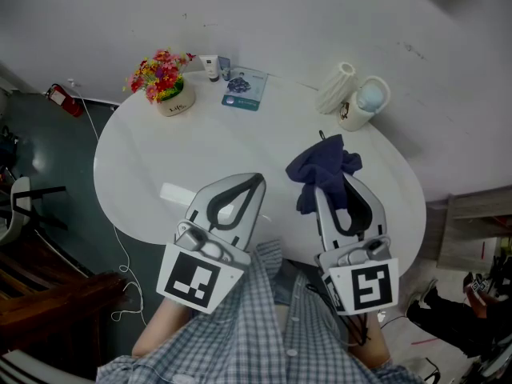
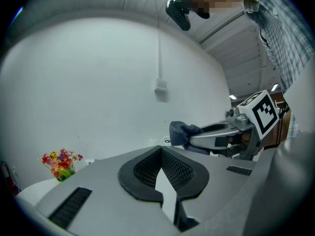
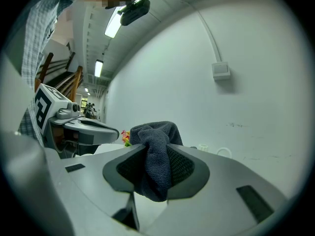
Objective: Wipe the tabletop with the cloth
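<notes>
The cloth (image 1: 322, 169) is dark navy blue. The left gripper (image 1: 258, 179) and the right gripper (image 1: 331, 184) are pale grey, black along the inside of the jaws, and each carries black-and-white square markers (image 1: 192, 278). The table (image 1: 144, 174) is plain white. The flowers (image 1: 158, 72) are red, pink and yellow in a cream pot (image 1: 176, 102). The shirt (image 1: 264, 326) is a blue-and-white check.

The jaws of your right gripper (image 3: 155, 149) are covering the middle of the cloth (image 1: 324, 166). Your left gripper (image 1: 258, 181) is hiding part of a white slab (image 1: 172, 192), kind unclear. Your shirt (image 1: 264, 326) is covering the near rim of the table (image 1: 144, 174). Print on the packet (image 1: 244, 89) is showing too small.
</notes>
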Action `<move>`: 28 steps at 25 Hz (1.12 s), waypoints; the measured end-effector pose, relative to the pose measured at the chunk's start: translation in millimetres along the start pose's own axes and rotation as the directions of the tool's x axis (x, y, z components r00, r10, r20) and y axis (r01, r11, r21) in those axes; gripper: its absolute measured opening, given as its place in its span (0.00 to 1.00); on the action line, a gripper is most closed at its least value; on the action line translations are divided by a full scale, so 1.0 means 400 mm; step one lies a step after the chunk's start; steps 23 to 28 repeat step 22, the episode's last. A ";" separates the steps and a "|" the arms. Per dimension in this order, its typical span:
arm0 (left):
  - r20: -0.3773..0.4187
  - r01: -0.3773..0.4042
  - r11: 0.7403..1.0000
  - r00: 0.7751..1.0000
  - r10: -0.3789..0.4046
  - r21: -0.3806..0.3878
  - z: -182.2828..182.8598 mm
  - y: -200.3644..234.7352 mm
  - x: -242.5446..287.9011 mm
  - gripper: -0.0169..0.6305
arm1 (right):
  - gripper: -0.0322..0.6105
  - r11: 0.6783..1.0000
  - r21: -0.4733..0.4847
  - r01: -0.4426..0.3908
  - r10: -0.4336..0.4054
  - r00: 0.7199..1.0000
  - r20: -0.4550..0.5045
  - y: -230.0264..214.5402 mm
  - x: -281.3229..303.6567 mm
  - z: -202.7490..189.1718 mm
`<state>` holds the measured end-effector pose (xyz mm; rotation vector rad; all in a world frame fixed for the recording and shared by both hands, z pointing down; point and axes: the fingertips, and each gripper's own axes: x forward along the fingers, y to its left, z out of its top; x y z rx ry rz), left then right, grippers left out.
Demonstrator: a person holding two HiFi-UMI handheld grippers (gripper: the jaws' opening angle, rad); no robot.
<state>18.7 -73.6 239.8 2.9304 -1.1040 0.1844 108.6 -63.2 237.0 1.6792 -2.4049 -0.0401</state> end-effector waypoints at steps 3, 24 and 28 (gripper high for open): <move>0.000 -0.002 1.000 1.000 0.002 -0.004 -0.001 0.001 0.003 0.03 | 0.22 1.000 0.005 0.000 0.000 1.000 -0.003 -0.002 0.001 -0.002; -0.001 -0.004 1.000 1.000 0.004 0.012 -0.001 0.005 -0.004 0.03 | 0.22 1.000 0.006 -0.031 0.031 1.000 0.003 0.020 0.014 -0.002; -0.001 -0.004 1.000 1.000 0.004 0.012 -0.001 0.005 -0.004 0.03 | 0.22 1.000 0.006 -0.031 0.031 1.000 0.003 0.020 0.014 -0.002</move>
